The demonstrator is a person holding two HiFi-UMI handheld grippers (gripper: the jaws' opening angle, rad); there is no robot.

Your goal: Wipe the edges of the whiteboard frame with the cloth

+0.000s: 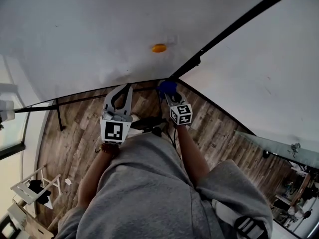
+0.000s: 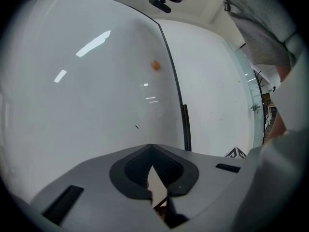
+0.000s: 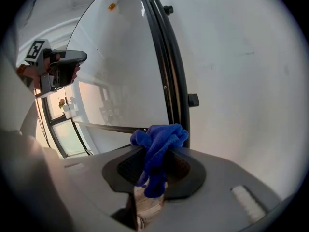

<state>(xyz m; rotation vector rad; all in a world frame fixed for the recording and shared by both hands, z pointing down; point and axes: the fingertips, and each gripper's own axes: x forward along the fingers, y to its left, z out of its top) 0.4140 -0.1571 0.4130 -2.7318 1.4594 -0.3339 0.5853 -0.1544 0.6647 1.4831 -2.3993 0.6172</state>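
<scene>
Right gripper: jaws clamped on the bunched blue cloth. The cloth sits up against the black whiteboard frame, on its vertical edge near the lower corner; can't confirm contact. Left gripper: jaw tips together, nothing between them, held off the whiteboard. Orange magnet is higher up the board, well apart from both.

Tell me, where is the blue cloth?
In the right gripper view, the blue cloth is pinched in the right claw, just beside the whiteboard's black frame.
</scene>
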